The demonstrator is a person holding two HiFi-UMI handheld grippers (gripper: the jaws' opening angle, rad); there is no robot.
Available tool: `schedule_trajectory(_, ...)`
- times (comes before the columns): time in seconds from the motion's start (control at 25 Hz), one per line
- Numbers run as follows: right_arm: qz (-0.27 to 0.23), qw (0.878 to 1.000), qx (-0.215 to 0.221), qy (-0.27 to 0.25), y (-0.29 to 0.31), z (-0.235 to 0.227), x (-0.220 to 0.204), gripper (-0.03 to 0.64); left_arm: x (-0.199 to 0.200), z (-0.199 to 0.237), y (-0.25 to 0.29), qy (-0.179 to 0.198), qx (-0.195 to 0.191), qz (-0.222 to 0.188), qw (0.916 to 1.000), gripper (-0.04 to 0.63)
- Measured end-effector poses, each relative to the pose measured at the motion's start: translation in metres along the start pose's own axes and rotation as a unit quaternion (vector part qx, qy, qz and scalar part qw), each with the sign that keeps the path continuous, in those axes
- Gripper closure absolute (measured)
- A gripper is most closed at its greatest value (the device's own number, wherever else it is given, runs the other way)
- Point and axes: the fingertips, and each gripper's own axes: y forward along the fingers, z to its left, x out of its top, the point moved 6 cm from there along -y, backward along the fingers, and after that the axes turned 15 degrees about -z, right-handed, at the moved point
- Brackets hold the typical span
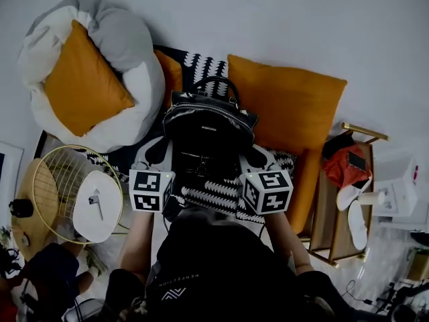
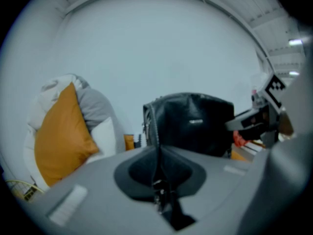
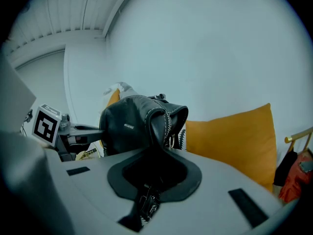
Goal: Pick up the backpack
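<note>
The black backpack [image 1: 209,129] stands upright between the two grippers, its top handle arching up, in front of a large orange cushion [image 1: 291,109] and a black-and-white patterned throw [image 1: 208,66].

The left gripper [image 1: 155,158] is clamped on the bag's left side. In the left gripper view its jaws are pressed together on black material with metal hardware, which looks like a shoulder strap, though it is too dark to be sure. The right gripper [image 1: 258,159] grips the opposite side the same way, its jaws closed on a black fold below the zipped edge of the bag. Each gripper's marker cube shows in the other's view.

A white and grey bean bag [image 1: 127,52] lies to the left, against the pale wall [image 1: 301,19]. A yellow wire basket [image 1: 60,173] stands near the person's left arm, and a wooden side table [image 1: 335,210] is at the right.
</note>
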Motion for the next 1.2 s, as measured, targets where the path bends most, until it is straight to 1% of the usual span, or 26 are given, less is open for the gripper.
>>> schedule_trajectory(0.28,-0.029,1.000,0.002,0.000,-0.010,0.000,0.019,0.588,0.019,-0.005,-0.008,0.007,0.002,-0.027,0.9996,0.565)
schedule_trajectory(0.44,-0.043,0.999,0.003,-0.002,-0.015,0.000,0.027,0.588,0.027,-0.009,-0.015,0.003,0.000,-0.037,0.9993,0.566)
schedule_trajectory(0.76,-0.066,0.998,0.014,-0.003,-0.018,0.006,0.039,0.588,0.043,-0.007,-0.026,0.005,0.010,-0.060,0.9982,0.566)
schedule_trajectory(1.0,-0.077,0.997,0.023,-0.002,-0.019,0.012,0.044,0.588,0.049,-0.004,-0.033,0.004,0.017,-0.070,0.9974,0.568)
schedule_trajectory(1.2,-0.079,0.997,0.025,0.000,-0.017,0.011,0.046,0.588,0.050,-0.004,-0.033,0.002,0.019,-0.069,0.9974,0.568)
